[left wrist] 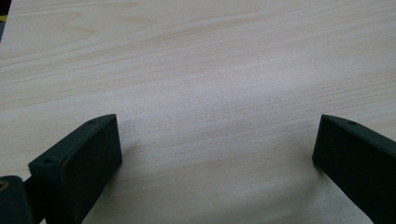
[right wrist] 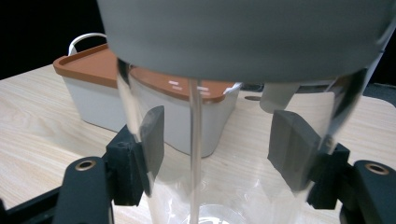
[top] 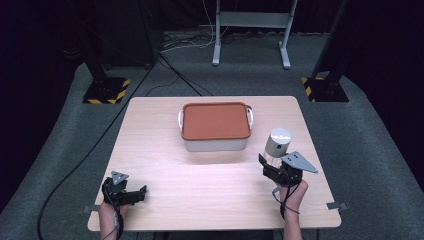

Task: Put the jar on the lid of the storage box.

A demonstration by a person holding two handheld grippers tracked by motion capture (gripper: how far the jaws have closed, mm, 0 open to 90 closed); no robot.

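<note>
In the high view, a wooden table (top: 165,175) is standing on grey carpet, and a white box (top: 216,143) with an orange-brown lid (top: 215,120) and white side handles is sitting toward its far middle. Near the right edge, a clear jar (top: 276,145) with a grey cap (top: 279,135) is standing upright, well apart from the box. The right gripper (top: 270,167) is reaching up to the jar from the near side, with a hand (top: 292,196) holding it from below and its cable looping down the wrist. At the near left corner, the left gripper (top: 135,192) is lying low over bare wood, pointing toward the right, with the left hand (top: 111,214) behind it.

In the left gripper view, the two black jaws are standing wide apart with nothing between them, and the left gripper (left wrist: 217,140) is looking down on plain light wood of the table (left wrist: 201,70).

In the right gripper view, the jar (right wrist: 233,154) is rising between the jaws, its grey cap (right wrist: 243,37) spreading across the top. The right gripper (right wrist: 217,140) is closing on the clear wall: both grey pads (right wrist: 154,135) are showing through the glass and pressing against its sides. Behind the jar, the white box (right wrist: 98,107) with its orange-brown lid (right wrist: 88,63) is sitting on the table (right wrist: 32,126), one white handle showing at its far end.
</note>
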